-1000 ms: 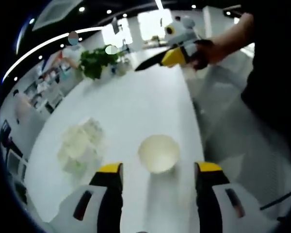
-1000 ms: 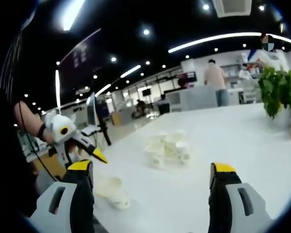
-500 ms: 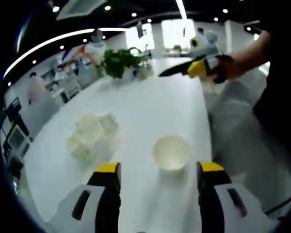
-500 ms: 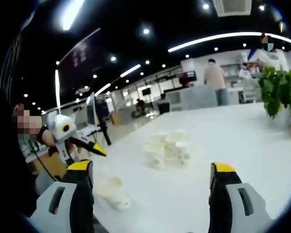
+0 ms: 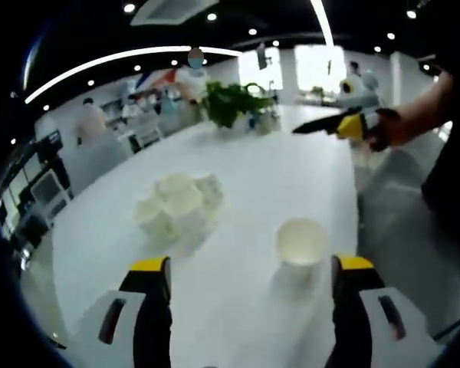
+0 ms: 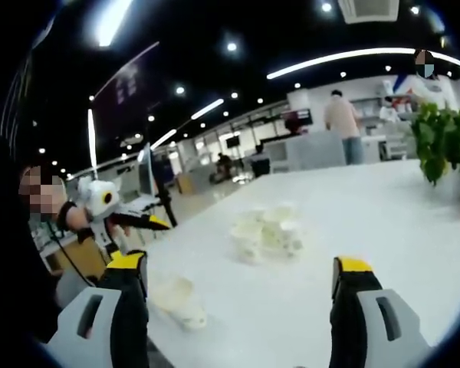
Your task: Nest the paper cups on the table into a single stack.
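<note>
A single white paper cup (image 5: pixel 300 242) stands upright on the white table (image 5: pixel 268 172), just ahead of my left gripper (image 5: pixel 252 270), whose jaws stand wide apart with nothing between them. A cluster of several white paper cups (image 5: pixel 178 204) sits to its left. In the right gripper view the same cluster (image 6: pixel 267 231) lies mid-table and the lone cup (image 6: pixel 178 297) sits near the table's near-left edge. My right gripper (image 6: pixel 239 274) is open and empty above the table. The right gripper (image 5: pixel 343 123) appears held in a hand at the far right of the left gripper view; the left gripper (image 6: pixel 121 220) appears at the left of the right gripper view.
A potted green plant (image 5: pixel 231 103) stands at the table's far end, seen also as a plant (image 6: pixel 443 144) on the right. People (image 6: pixel 341 126) stand beyond the table among office desks. The table edge (image 5: pixel 351 192) runs close to the lone cup.
The left gripper view has swung: the cup cluster and the lone cup now sit further right and higher. The right gripper view is nearly unchanged; the left gripper seen there has tilted flatter.
</note>
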Motion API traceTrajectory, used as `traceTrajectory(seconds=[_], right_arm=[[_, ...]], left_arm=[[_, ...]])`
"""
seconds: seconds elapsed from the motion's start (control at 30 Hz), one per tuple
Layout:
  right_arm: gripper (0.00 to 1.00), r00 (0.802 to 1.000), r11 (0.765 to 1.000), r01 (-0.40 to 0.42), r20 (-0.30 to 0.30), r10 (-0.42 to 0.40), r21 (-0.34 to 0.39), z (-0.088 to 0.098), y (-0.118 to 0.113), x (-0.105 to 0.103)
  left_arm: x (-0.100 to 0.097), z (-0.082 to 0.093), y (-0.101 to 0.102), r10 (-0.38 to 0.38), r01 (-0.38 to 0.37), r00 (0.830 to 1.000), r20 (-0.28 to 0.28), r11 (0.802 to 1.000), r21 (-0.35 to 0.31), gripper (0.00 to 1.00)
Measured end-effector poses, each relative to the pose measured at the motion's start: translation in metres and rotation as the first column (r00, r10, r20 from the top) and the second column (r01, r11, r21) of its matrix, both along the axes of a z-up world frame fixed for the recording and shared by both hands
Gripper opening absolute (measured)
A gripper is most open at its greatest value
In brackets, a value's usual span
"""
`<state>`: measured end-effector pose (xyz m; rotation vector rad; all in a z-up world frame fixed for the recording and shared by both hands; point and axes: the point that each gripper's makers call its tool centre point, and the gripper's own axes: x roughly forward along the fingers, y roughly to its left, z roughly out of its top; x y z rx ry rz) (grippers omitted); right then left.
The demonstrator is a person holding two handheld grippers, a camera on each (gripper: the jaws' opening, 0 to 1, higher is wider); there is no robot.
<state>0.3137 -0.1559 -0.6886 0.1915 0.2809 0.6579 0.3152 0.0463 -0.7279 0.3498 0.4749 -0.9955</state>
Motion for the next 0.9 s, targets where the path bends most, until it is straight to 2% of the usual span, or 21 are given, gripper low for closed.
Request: traceTrajectory(seconds=[0.17, 0.27, 0.47, 0.73, 0.8, 0.9], right_arm=[[0.98, 1.0, 1.0, -0.009, 0.002, 0.009, -0.005, 0.001, 0.002, 0.0], [0.99, 1.0, 1.0, -0.002, 0.001, 0.002, 0.0, 0.001, 0.001, 0.001], [0.99, 1.0, 1.0, -0.004, 0.002, 0.004, -0.004, 0.002, 0.002, 0.001], [0.98, 1.0, 1.0, -0.001, 0.009, 0.001, -0.001, 0.004, 0.0, 0.002], [0.98, 1.0, 1.0, 0.001, 0.018, -0.001, 0.002, 0.007, 0.0, 0.004], [0.98, 1.0, 1.0, -0.003, 0.008, 0.003, -0.022, 0.009, 0.002, 0.008]], left_arm=[[0.003, 0.002, 0.003, 0.031, -0.03, 0.999, 0.01, 0.999, -0.016, 0.9], [0.01, 0.006, 0.008, 0.065, -0.064, 0.997, 0.046, 0.998, -0.013, 0.99], [0.013, 0.008, 0.01, 0.094, -0.093, 0.995, 0.024, 0.995, -0.04, 0.99], [0.016, 0.011, 0.013, 0.112, -0.111, 0.993, 0.032, 0.992, -0.053, 0.99], [0.017, 0.011, 0.015, 0.129, -0.128, 0.992, 0.01, 0.989, -0.07, 0.99], [0.018, 0.011, 0.017, 0.133, -0.131, 0.991, 0.016, 0.989, -0.071, 0.99]])
